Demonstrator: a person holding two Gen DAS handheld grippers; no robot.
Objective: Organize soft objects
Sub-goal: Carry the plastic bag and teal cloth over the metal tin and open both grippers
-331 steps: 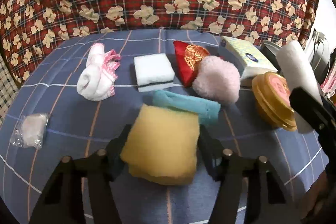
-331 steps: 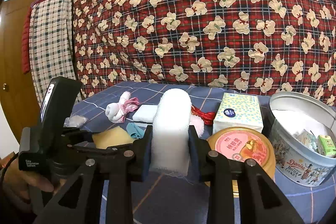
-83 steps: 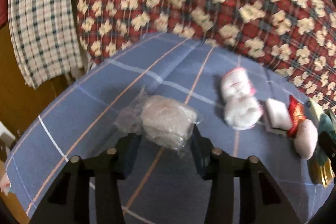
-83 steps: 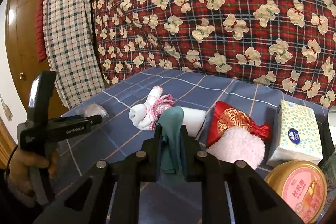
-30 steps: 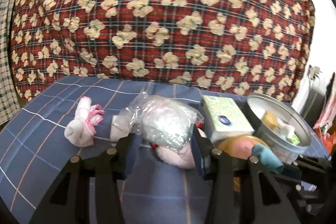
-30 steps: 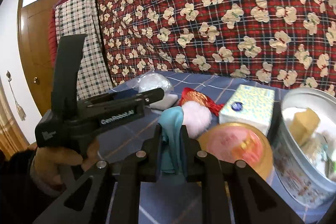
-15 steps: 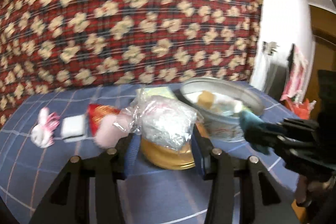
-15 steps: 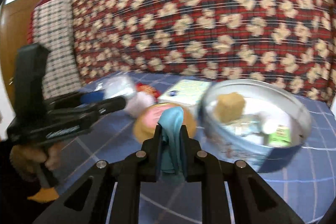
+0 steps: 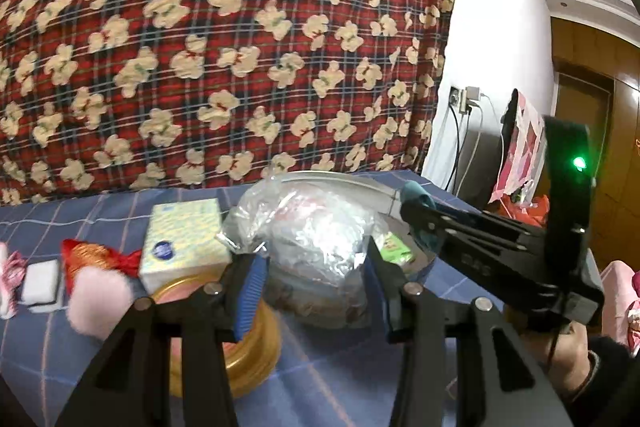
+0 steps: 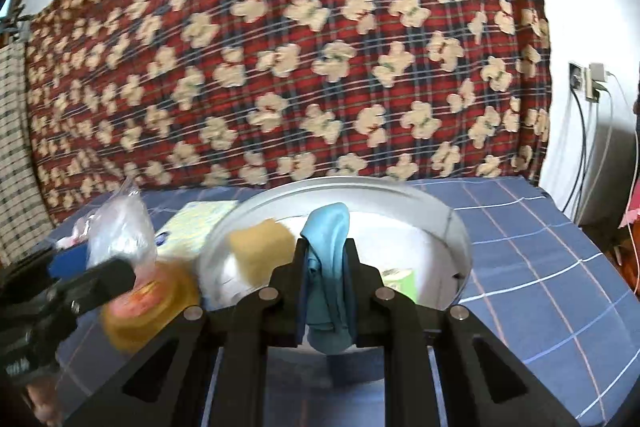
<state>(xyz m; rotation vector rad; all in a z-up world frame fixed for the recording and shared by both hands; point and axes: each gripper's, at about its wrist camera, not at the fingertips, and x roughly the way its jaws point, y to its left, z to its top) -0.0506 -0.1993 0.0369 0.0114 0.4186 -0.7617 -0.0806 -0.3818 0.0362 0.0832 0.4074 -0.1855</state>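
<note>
1. The left gripper (image 9: 310, 269) clamps a clear plastic bag of soft pale stuffing (image 9: 312, 227) between its 2 fingers; the bag bulges above the pads and hangs in front of the round metal tin (image 9: 384, 201).
2. The right gripper (image 10: 326, 291) has its jaws pressed tight on a folded teal cloth (image 10: 326, 259), which stands upright between them and droops below the fingertips.
3. In the right wrist view, the teal cloth sits just in front of the open tin (image 10: 448, 219), whose mouth fills the middle of the frame.
4. Inside the tin lie a yellow sponge (image 10: 260, 247) at the left and a green and white packet (image 10: 400, 281) near the right wall.
5. Beside the tin, to its left, a gold lid (image 9: 244, 343) rests on the blue checked tablecloth (image 9: 340, 387); a tissue pack (image 9: 184, 243) lies just behind it.
6. Further left along the cloth: a pink fluffy pouf (image 9: 100, 297), a red and gold pouch (image 9: 88, 259), a white foam block (image 9: 40, 281) and a pink and white rolled sock (image 9: 8, 279) at the edge.
7. A person's hand (image 9: 568, 355) holds the right gripper's handle at the right of the left wrist view.
8. A red plaid blanket with cream bears (image 10: 300, 47) hangs behind the table.
</note>
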